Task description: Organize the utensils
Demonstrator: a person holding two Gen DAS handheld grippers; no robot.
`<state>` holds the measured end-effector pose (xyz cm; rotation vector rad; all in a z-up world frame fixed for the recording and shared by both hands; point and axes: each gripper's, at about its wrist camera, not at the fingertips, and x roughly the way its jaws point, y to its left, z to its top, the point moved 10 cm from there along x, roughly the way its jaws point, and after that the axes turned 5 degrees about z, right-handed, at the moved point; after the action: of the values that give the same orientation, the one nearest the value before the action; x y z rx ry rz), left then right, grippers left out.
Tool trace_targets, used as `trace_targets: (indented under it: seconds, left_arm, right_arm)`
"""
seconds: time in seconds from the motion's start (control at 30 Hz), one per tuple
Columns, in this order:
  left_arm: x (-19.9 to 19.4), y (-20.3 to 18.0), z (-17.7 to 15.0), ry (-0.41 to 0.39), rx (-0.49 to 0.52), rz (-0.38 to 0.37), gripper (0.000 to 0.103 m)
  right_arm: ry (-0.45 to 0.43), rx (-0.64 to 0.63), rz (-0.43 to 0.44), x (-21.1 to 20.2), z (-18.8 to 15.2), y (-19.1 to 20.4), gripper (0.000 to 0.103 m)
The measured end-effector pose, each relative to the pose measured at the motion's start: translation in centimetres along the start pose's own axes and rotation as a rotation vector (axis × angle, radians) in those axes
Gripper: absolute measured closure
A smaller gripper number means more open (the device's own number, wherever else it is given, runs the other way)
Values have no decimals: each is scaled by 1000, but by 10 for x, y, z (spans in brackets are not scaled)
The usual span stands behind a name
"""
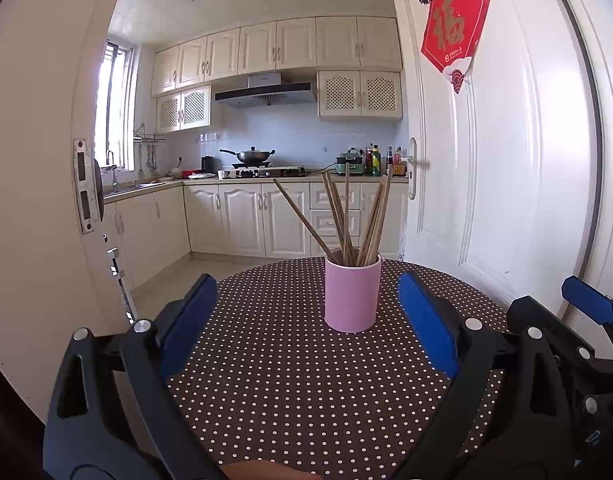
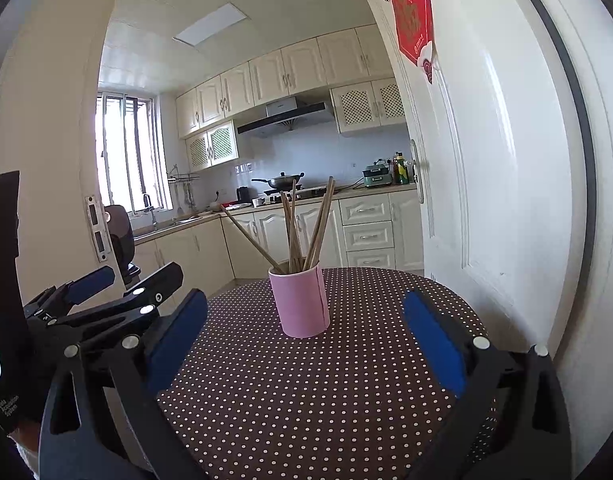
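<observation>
A pink cylindrical cup [image 1: 352,295] [image 2: 301,301] stands upright near the far edge of a round table [image 1: 290,380] [image 2: 346,392] covered in brown cloth with white dots. Several brown wooden chopsticks [image 1: 348,220] [image 2: 302,226] stick out of it, one leaning far to the left. My left gripper [image 1: 306,292] is open, its blue pads wide apart, short of the cup with nothing between them. My right gripper [image 2: 306,304] is open too, empty, facing the cup from the near right. The left gripper's black frame also shows at the left of the right wrist view.
A white door [image 1: 498,168] [image 2: 490,184] with a red paper decoration [image 1: 454,28] stands close on the table's right. A door frame [image 1: 38,200] is at the left. Beyond lies a kitchen with cream cabinets [image 1: 246,216], a wok [image 1: 250,155] on the stove and bottles on the counter.
</observation>
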<state>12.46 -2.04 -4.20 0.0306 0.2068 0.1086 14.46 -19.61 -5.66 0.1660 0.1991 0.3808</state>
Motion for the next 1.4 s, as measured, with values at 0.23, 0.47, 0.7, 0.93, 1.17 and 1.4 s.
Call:
trace_targets:
  seconds: [0.23, 0.47, 0.7, 0.93, 1.17, 1.4]
  left_arm:
    - [0, 0, -3, 12, 4, 5, 12]
    - [0, 1, -3, 11, -4, 11, 12]
    - [-1, 2, -3, 4, 1, 21, 12]
    - [3, 1, -4, 17, -1, 12, 12]
    - [4, 2, -4, 23, -1, 13, 12]
    - [9, 2, -7, 37, 0, 10, 12]
  right_arm:
    - [7, -4, -9, -1, -2, -1, 8]
    - [5, -2, -15, 0, -1, -2, 8]
    - [14, 9, -10, 2, -3, -4, 8]
    - [22, 19, -5, 3, -5, -5, 8]
    - [28, 26, 1, 4, -6, -5, 8]
    - [39, 31, 1, 8, -6, -7, 8]
